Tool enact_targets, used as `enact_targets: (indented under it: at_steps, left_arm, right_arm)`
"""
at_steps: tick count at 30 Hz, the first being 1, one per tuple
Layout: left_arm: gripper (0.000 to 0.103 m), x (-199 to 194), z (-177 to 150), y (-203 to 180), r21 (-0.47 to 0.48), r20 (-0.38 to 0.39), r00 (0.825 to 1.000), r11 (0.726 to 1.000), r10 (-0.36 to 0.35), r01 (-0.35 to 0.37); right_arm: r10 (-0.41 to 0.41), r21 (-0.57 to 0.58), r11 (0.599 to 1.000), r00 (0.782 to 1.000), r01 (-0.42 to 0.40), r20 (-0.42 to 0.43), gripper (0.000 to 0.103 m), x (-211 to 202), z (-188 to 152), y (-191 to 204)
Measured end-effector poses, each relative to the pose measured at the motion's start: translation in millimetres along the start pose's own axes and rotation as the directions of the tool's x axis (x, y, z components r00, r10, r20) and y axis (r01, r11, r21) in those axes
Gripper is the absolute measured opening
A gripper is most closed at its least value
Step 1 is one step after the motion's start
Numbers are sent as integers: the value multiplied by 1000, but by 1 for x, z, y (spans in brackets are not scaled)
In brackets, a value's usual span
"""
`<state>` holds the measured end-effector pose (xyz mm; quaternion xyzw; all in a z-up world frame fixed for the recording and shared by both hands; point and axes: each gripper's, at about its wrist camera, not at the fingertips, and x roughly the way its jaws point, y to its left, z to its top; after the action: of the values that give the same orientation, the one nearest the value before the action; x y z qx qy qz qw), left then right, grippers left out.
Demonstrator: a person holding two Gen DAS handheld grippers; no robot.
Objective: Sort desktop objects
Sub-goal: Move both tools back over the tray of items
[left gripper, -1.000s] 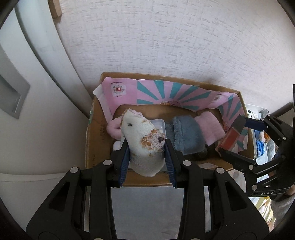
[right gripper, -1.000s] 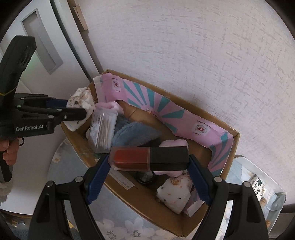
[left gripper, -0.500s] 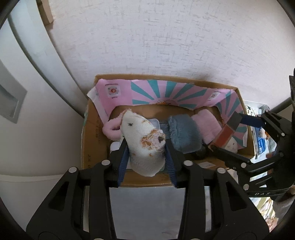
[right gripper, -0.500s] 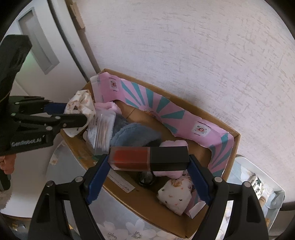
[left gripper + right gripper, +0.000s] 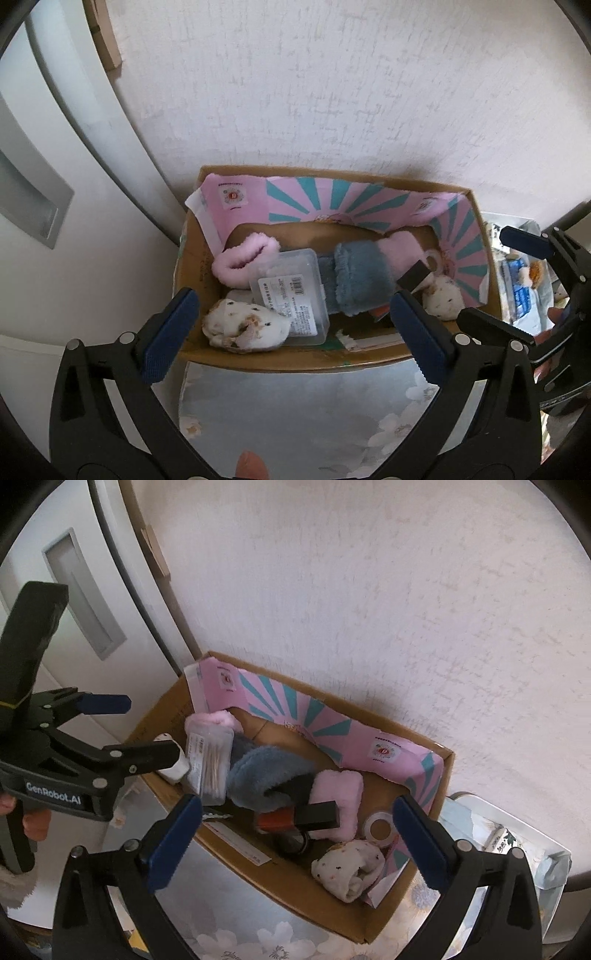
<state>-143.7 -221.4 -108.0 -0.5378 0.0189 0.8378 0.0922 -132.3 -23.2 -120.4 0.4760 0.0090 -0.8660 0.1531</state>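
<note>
Both grippers are seen spread wide with nothing between their fingers: the left gripper (image 5: 295, 325) is held over the near edge of the cardboard box (image 5: 295, 360), and the right gripper (image 5: 297, 834) over its near right part. Inside the box, a white spotted sock roll (image 5: 245, 326) is seen lying at the near left corner, touching a clear plastic case (image 5: 291, 291). A red lip-gloss tube (image 5: 299, 815) is laid near the middle against a blue fluffy cloth (image 5: 266, 775) and a pink one (image 5: 341, 790). A second spotted roll (image 5: 349, 867) is found at the near right, beside a tape roll (image 5: 380, 829).
</note>
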Motion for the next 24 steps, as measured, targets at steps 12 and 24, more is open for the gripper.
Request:
enact_targets:
  at_steps: [12,24]
  left_arm:
    - [103,-33,0,-38,54,37,998,997,-57,55]
    - [103,-55,8,-100,147,87,985,980,-146,132]
  right_arm:
    - [-86,70,994,994,81,71,103,-67,-21,-24]
    - [-226,169,964,969,207,104,103,-130,-61,-78]
